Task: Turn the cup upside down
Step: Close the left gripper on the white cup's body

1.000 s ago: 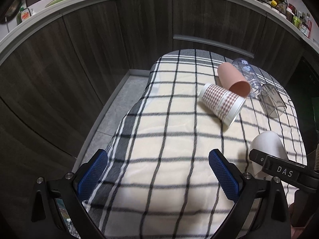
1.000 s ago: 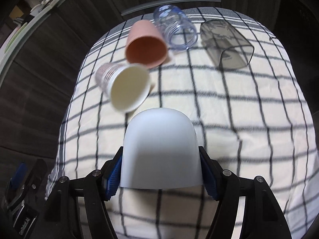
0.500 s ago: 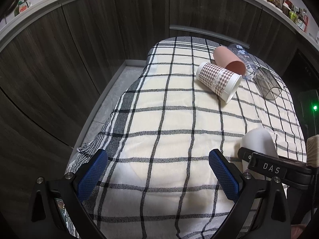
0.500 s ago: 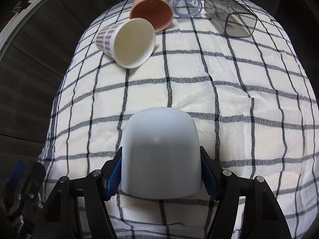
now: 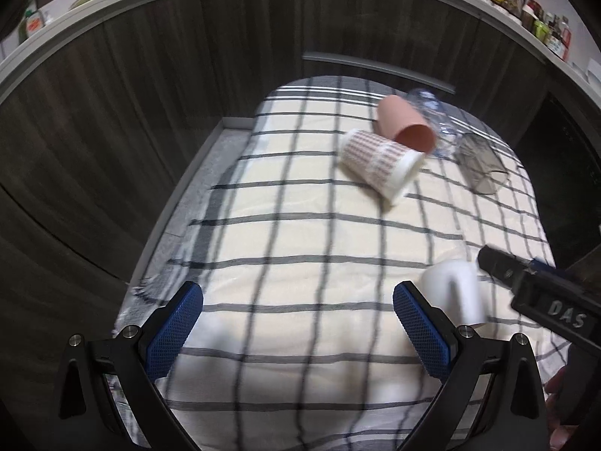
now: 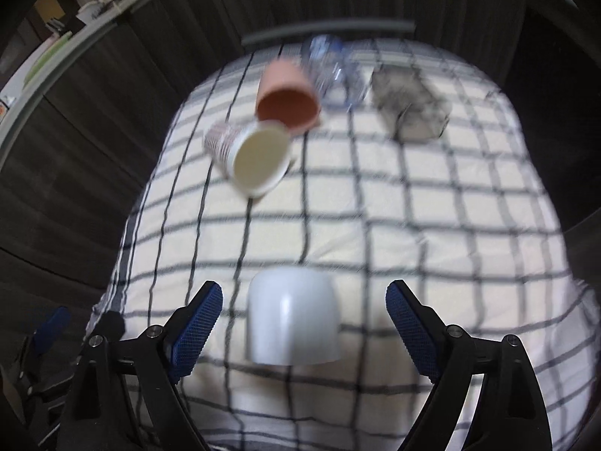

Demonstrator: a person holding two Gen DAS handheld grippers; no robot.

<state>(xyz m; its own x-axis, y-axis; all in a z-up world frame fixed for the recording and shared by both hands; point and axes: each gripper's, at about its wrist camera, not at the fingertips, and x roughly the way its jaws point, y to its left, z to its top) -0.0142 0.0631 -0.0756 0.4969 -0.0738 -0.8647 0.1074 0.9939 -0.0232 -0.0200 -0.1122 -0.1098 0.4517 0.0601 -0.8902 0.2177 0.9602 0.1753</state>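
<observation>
A white cup [image 6: 293, 315] stands upside down on the checked cloth [image 6: 413, 225], between the wide-open fingers of my right gripper [image 6: 304, 319], touching neither finger. It also shows in the left wrist view [image 5: 452, 289]. My left gripper [image 5: 298, 323] is open and empty over the cloth's near left part. The right gripper's body [image 5: 541, 297] shows at the right of the left wrist view.
At the cloth's far end lie a checked paper cup [image 6: 248, 158], a pink cup [image 6: 287, 97], a clear bottle [image 6: 334, 71] and a smoky clear cup [image 6: 409, 109], all on their sides. Dark cabinet fronts [image 5: 112, 131] surround the table.
My right gripper has opened and let go of the white cup, which now stands upside down on the cloth. Both views have shifted a little and are blurred.
</observation>
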